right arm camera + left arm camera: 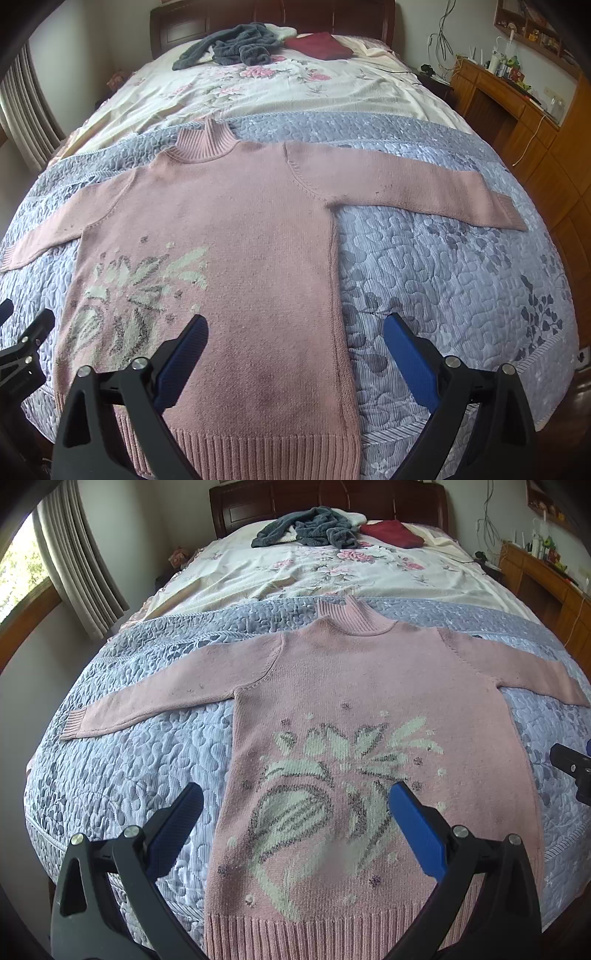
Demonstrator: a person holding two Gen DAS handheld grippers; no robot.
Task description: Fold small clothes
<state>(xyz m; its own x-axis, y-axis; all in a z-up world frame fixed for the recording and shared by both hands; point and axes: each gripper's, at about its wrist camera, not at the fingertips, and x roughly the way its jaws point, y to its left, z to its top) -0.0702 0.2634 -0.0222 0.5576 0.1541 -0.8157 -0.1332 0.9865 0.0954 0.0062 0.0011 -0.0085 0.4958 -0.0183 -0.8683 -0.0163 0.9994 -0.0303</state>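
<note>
The sweater [369,709] lies flat on the quilt [147,760], which covers the near half of the bed [480,258]. Its collar points to 12 o'clock, its hem to 6 o'clock, and the sleeves reach out to 9 and 3 o'clock. Behind the quilt lies a bedsheet [258,572]. On it, near the headboard [325,498], a crumpled garment [314,528] lies left of a folded garment [393,533]. A desk [517,110] stands at 2 o'clock beside the bed.

a: what is the sweater [369,686] made of?
b: pink knit wool, matt, ribbed at collar and hem. a quilted, puckered cloth is seen on the bedspread [140,760].
a: and the left gripper [295,805]?
b: matt black plastic, blue textured pads [417,830], shiny metal rivets. the headboard [258,502] is glossy dark wood.
</note>
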